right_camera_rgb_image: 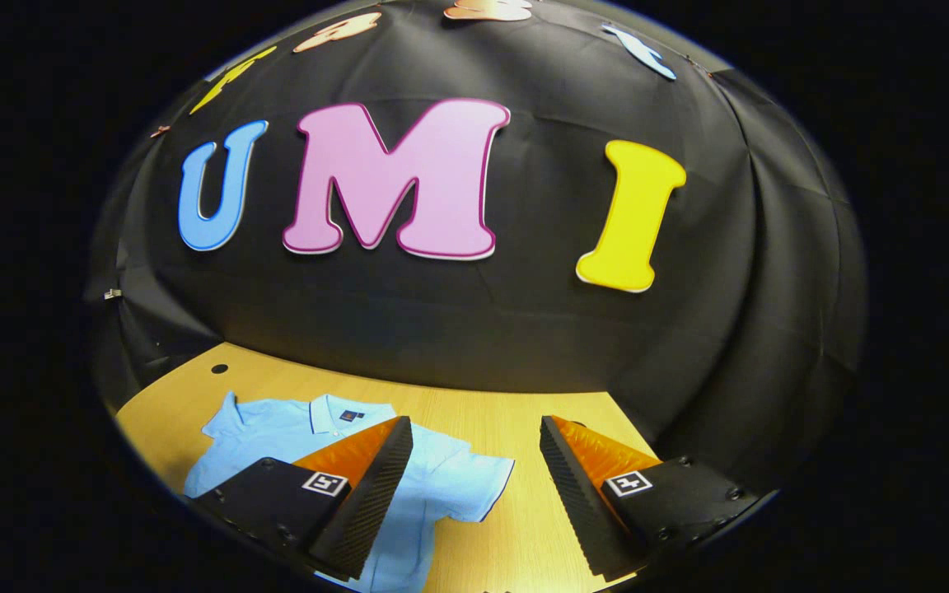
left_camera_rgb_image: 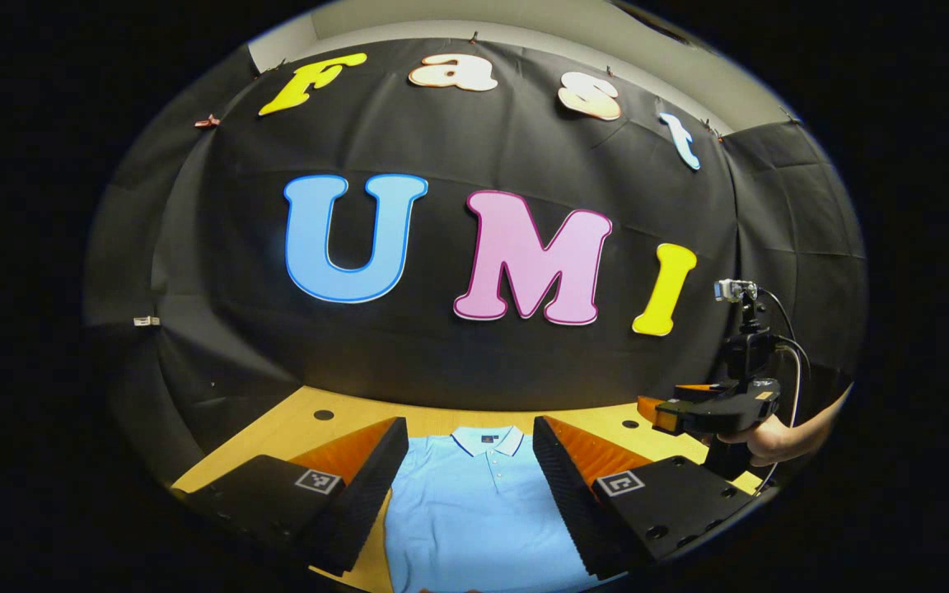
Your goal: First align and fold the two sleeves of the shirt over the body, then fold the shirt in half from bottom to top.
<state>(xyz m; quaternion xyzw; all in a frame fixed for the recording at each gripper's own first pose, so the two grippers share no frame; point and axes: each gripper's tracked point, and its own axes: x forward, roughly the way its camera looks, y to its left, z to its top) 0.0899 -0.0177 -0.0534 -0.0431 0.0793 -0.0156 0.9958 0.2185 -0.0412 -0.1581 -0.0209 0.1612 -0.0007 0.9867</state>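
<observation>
Two grippers up, shirt (left_camera_rgb_image: 474,511) flat on the table (left_camera_rgb_image: 293,428)

Left gripper (left_camera_rgb_image: 470,457) hangs over the shirt's chest, fingers wide apart, collar (left_camera_rgb_image: 487,441) framed between them; right gripper (right_camera_rgb_image: 474,465) is spread too, one finger over the shirt's shoulder, the sleeve (right_camera_rgb_image: 474,482) lying out in the gap, unfolded. In the left gripper view a hand (left_camera_rgb_image: 779,436) holds the right gripper off to the side, seemingly clear of the cloth
</observation>
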